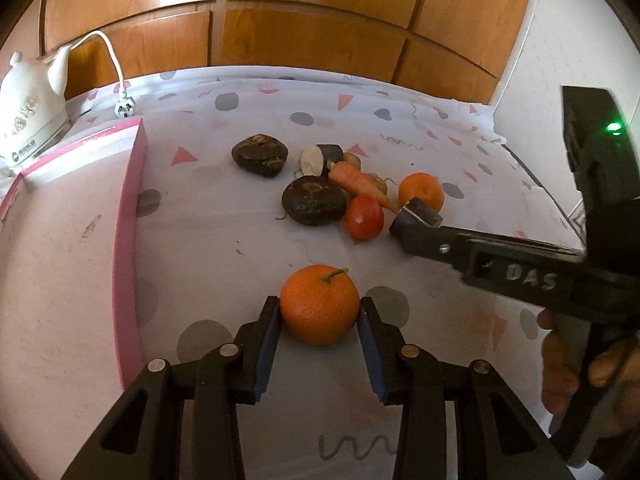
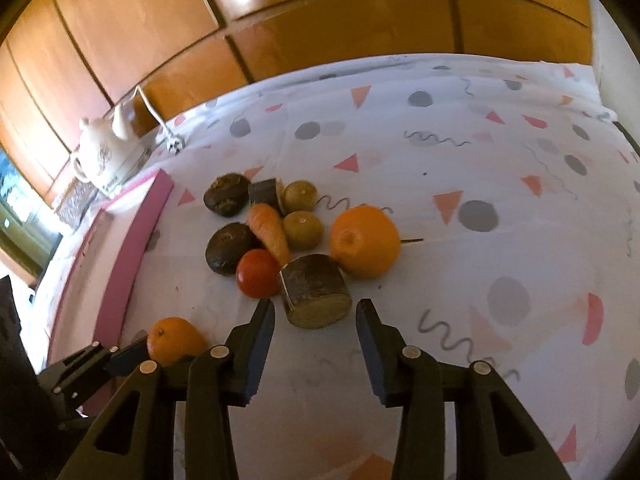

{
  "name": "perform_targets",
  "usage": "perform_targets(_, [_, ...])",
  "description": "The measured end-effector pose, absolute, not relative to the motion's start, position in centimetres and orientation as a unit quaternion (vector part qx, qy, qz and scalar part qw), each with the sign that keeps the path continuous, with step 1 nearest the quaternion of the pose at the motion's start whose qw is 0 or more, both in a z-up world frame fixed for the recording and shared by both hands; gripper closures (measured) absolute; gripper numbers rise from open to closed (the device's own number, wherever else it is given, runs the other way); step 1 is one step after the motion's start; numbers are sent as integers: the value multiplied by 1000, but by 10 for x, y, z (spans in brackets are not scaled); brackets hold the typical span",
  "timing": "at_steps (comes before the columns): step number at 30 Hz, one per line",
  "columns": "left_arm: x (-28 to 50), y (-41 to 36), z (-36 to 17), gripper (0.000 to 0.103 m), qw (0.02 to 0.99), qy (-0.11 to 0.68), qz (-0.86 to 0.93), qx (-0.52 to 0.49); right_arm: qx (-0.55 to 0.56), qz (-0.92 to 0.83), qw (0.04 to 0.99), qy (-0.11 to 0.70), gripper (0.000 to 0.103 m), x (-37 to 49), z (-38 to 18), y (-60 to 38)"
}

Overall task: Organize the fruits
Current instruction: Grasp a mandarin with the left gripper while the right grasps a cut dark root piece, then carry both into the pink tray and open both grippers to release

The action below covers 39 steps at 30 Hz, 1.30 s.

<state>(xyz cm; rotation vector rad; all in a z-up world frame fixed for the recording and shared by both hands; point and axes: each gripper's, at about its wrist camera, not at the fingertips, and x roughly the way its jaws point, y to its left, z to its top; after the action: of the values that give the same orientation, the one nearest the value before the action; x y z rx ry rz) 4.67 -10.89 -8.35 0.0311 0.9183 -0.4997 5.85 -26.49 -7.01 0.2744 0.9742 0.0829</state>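
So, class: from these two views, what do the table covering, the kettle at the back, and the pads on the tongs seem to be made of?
Table covering: probably thin plastic or oilcloth, going by its faint sheen, fold creases and printed shapes.
Kettle: likely glazed ceramic, being glossy cream-white with a floral print, though plastic cannot be ruled out.
Pads on the left tongs: possibly rubber, being matte dark blue with ridged edges.
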Motion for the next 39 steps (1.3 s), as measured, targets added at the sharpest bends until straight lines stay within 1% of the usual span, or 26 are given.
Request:
perform_targets(4, [47,-110,-83,63,866,438,-239,19,113,33,876,467,60,65,-74,-261])
perform_targets(6, [47,-110,-82,63,865,440,-239,18,106,30,879,464,65,66,-75,-260])
perform_targets(13, [46,-104,-76,64,867,441,-233,10,97,28,882,460,65,59,-73,-260])
perform_targets(18, [41,-92,-60,64,878,424,-221,0,102,31,881,462,65,44,-72,-265])
perform_targets(29, [40,-41,-34,64,906,400,-137,-30,67,69,884,457,65,28,-61,-244])
perform_targets(39, [43,3,-37,64,914,398,-62,-44,37,143,887,438,65,39,-34,-195])
